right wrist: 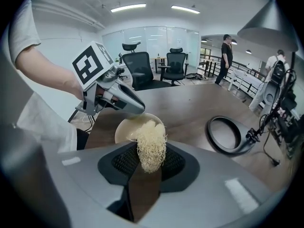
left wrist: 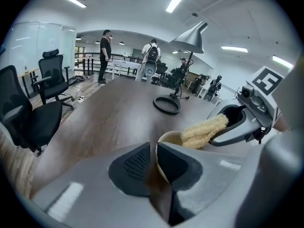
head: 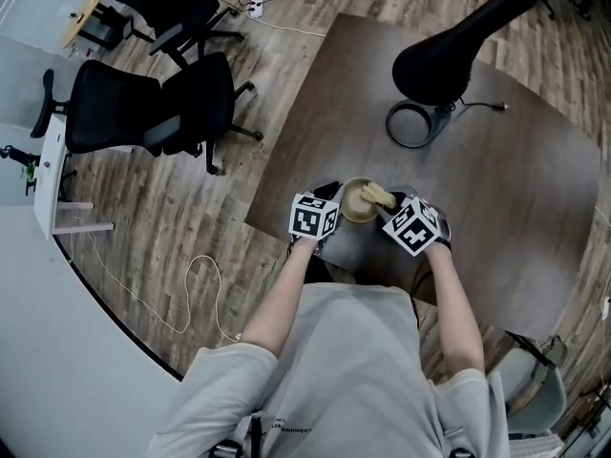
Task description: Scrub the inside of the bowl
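Note:
A cream bowl (head: 357,203) sits on the dark table near its front edge, between my two grippers. My left gripper (left wrist: 155,161) is shut on the bowl's near rim (left wrist: 164,139). My right gripper (right wrist: 148,161) is shut on a pale fibrous loofah scrubber (right wrist: 151,144), whose far end lies over the bowl's (right wrist: 130,126) inside. In the head view the scrubber (head: 379,196) lies across the bowl's right side. From the left gripper view the scrubber (left wrist: 204,129) sticks out of the right gripper's jaws above the bowl.
A black lamp with a ring base (head: 415,122) stands further back on the table (head: 516,189). Black office chairs (head: 153,103) stand on the wood floor to the left. A white cable (head: 191,284) lies on the floor. People stand far off in the room.

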The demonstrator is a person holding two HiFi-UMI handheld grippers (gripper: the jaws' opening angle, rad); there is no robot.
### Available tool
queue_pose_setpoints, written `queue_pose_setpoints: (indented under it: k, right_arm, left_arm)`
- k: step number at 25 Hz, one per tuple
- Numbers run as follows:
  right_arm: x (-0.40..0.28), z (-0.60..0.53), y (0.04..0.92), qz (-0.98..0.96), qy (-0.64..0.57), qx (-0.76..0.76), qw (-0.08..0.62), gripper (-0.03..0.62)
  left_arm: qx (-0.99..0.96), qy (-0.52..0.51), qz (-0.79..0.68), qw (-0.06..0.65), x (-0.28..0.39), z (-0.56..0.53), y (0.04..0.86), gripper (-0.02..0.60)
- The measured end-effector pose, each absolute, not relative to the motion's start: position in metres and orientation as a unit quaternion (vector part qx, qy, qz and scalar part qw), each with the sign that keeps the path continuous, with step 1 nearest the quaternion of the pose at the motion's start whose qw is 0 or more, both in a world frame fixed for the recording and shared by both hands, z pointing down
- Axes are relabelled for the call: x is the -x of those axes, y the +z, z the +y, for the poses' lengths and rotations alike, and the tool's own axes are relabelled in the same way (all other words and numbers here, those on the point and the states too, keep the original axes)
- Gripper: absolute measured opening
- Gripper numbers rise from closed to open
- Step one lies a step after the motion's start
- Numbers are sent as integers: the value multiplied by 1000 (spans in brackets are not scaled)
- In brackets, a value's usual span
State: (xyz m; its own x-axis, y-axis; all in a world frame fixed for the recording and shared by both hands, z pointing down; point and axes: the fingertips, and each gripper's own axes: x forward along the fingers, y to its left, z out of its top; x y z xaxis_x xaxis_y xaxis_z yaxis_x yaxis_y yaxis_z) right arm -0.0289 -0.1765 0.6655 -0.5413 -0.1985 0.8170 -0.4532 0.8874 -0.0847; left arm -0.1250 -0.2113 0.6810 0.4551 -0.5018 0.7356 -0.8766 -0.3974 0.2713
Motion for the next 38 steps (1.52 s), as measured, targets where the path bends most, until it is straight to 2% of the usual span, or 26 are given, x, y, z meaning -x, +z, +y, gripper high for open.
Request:
queue_pose_setpoints:
  k: [3,15,17,19,22,33,38]
  right_arm:
    - [30,-177,670,-860,147,-189,451,132]
    - [38,-169,675,-841,189,-192,470,132]
    - [39,-168,676,-839,198,-193,468,132]
    - [39,-167,675,-839,203,-196,465,132]
    - [38,-165,671,-841,198,-193,465,132]
    - [24,-199,645,-838,194,-172,480,132]
    - [11,-202,634,-835,207,-190,473,132]
  left_arm:
    - [-795,287,-410,344,120,-216,689,80]
    - [-811,363,-291,354,101,-224,710,81]
    - [-810,374,-273,361,98,-223,717,73]
    - [-808,384,-259,364,95,-221,721,28]
    - [-811,384,-254,361,91,-221,716,18]
    - [-847,418,-260,200,56,-228,656,17]
    - [-846,405,-298,177,46,-225,647,17]
